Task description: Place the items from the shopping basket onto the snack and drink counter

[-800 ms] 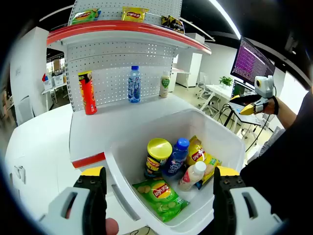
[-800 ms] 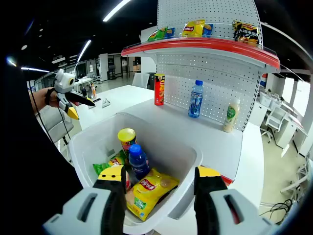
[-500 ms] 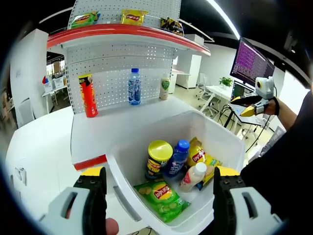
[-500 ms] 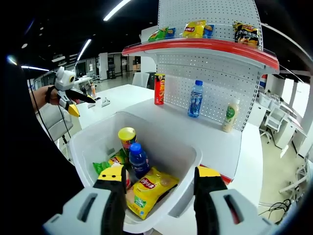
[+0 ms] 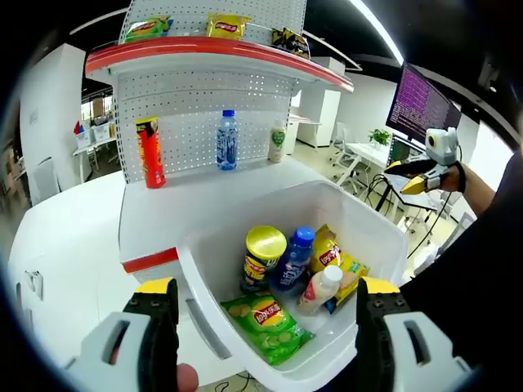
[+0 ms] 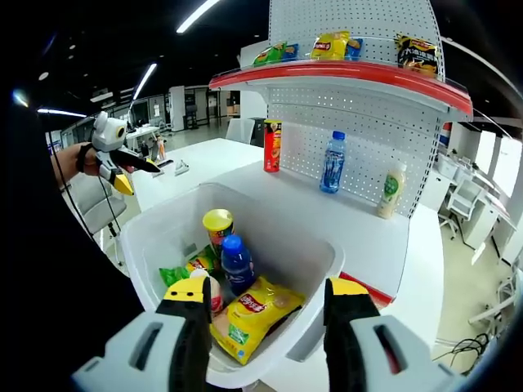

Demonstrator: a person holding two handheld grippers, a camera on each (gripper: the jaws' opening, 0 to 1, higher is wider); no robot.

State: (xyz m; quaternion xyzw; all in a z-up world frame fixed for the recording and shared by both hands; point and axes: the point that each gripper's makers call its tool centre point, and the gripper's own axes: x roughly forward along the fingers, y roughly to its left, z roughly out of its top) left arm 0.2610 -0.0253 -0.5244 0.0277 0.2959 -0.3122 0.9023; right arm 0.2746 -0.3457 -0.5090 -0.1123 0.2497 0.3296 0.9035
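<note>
Jaws of both grippers, left gripper (image 5: 260, 327) and right gripper (image 6: 266, 327), stand wide and empty above the basket (image 5: 372, 224) on the counter (image 5: 204, 196). Inside, just ahead: can (image 5: 265, 257) and blue bottle (image 5: 292, 260) upright, chips (image 5: 265, 322) flat, nearest the left jaws.

Dark ceiling with strip lights (image 6: 196, 15), office desks (image 5: 364, 153), glowing monitor (image 5: 418, 106)

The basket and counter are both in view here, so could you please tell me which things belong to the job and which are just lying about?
Belongs to the job:
white basket
yellow-lidded can
blue-capped bottle
white bottle
green chip bag
yellow chip bag
counter

Just lying about:
red tube
water bottle
monitor
</note>
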